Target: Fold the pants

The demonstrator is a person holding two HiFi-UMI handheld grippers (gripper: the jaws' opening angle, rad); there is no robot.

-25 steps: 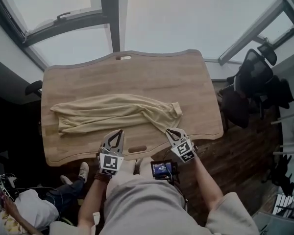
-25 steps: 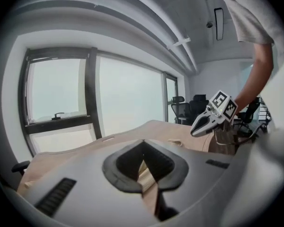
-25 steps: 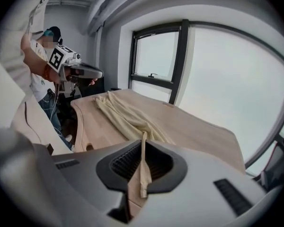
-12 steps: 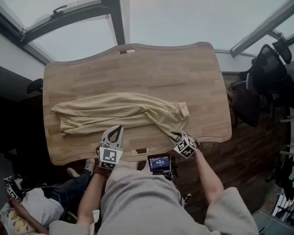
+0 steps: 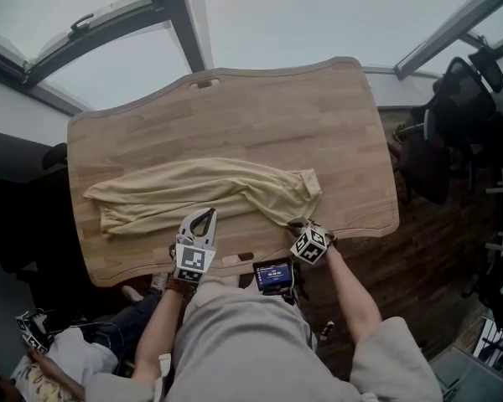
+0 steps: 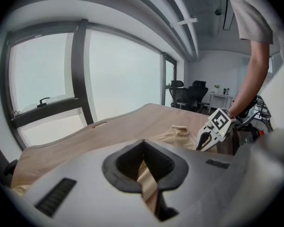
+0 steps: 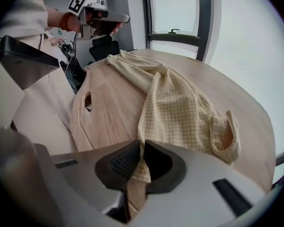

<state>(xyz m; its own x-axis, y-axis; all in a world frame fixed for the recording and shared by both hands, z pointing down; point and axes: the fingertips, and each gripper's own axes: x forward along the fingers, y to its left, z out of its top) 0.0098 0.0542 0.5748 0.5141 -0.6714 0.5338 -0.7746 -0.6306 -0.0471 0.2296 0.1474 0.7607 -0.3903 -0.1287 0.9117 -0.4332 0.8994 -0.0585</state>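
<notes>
The pale yellow checked pants (image 5: 193,193) are lying lengthwise across the wooden worktop (image 5: 260,115), running from 9 o'clock to 3 o'clock. They are bunched in long folds and sit nearer the worktop's 6 o'clock edge. One open end is resting at the 3 o'clock side.

The left gripper (image 5: 203,220) is hovering at 6 o'clock of the garment's middle. Its fingers (image 6: 75,174) are closed fully together, with the tips over the near edge of the cloth.

The right gripper (image 5: 295,224) is pointing steeply down at 5 o'clock of the pants, at their near corner. Its fingers (image 7: 213,174) have just been closing and are standing almost together, pinching a fold of the checked fabric between the pads.

Office chairs (image 5: 453,115) are standing beyond the worktop at 3 o'clock.
</notes>
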